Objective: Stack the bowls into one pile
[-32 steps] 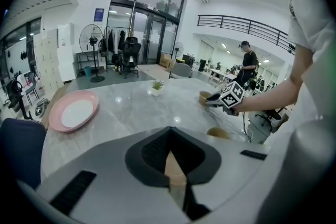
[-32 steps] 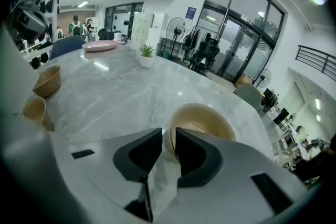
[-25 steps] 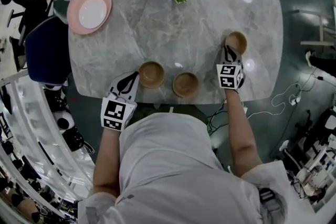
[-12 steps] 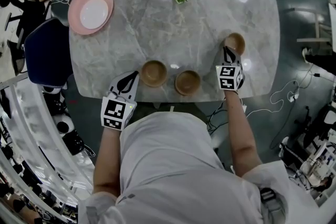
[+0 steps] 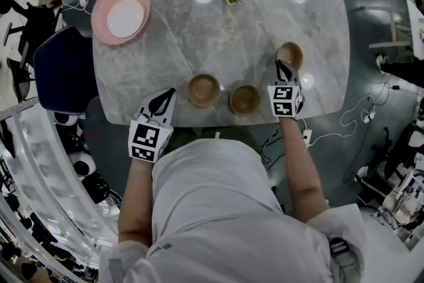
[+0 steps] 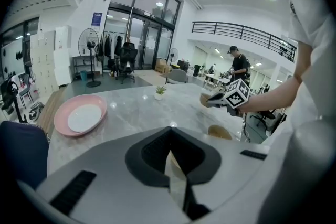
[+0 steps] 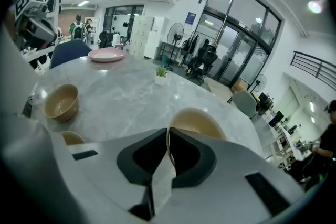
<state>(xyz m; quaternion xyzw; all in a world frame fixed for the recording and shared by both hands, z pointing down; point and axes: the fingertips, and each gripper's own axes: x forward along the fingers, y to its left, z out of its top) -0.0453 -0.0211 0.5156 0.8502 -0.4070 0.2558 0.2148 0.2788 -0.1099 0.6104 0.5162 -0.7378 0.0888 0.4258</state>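
Right gripper [image 5: 281, 66] clenched on empty right bowl [image 5: 292, 54] rim, clear only in right gripper view, left gripper [image 5: 167, 95] closed, bare.

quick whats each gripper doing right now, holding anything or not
Left gripper: closed, holding nothing.
Right gripper: closed on the rim of the round light-brown bowl.

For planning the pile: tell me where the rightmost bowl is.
In the head view, the rightmost bowl is near the right edge of the table, its near rim clamped in the right claw, beyond the middle bowl.
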